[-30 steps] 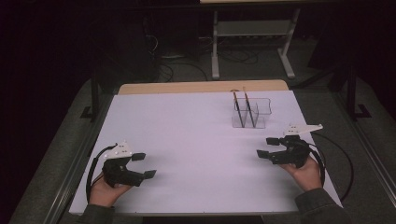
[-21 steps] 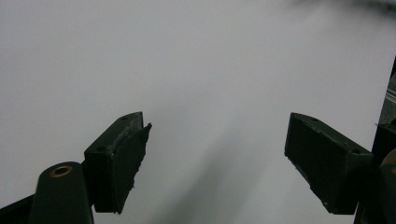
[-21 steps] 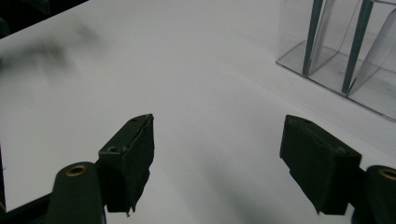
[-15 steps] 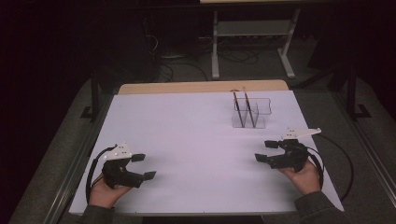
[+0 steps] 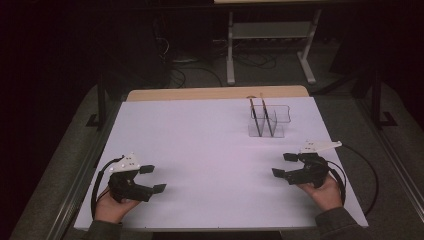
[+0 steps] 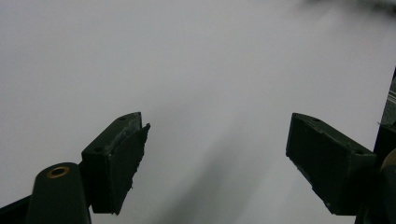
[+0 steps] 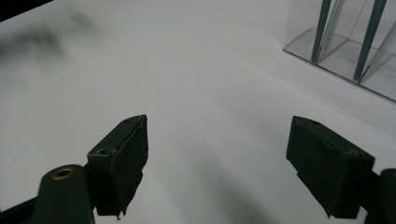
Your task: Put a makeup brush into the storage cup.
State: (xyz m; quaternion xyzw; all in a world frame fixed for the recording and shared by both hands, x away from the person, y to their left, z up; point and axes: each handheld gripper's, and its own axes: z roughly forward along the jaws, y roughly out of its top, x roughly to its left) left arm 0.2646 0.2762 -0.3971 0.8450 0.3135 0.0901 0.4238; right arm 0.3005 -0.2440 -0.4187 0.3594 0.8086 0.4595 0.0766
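- Left gripper [image 5: 153, 179], a black two-jaw tool with a grey three-cornered plate on top, sits low over the near-left part of the white rectangular surface [image 5: 200, 150], held in the person's left hand [image 5: 112, 205].
- Its fingers [image 6: 119, 163] are wide apart with nothing between them. In the left gripper view there's just bare white surface ahead of them.
- Right gripper [image 5: 286, 164], same kind of black tool, is over the near-right part of the surface in the person's right hand [image 5: 325, 192], pointing inward toward the middle.
- Its fingers [image 7: 121, 163] have just been opening and now stand wide apart, with nothing between them.
- Clear plastic organiser box [image 5: 270, 121] with compartments stands on the far-right part of the surface, well apart from the left gripper and near, but not touching, the right one.
- Two thin dark pens [image 5: 261, 117] lean tilted inside that box, tips sticking up past the rim. Which compartments exactly, I can't tell.
- In the right gripper view the box [image 7: 345, 42] is up in the top-right corner, with the two teal-looking stems [image 7: 369, 37] showing through the clear walls.
- A strip of light wooden tabletop [image 5: 215, 93] peeks out at the far edge.
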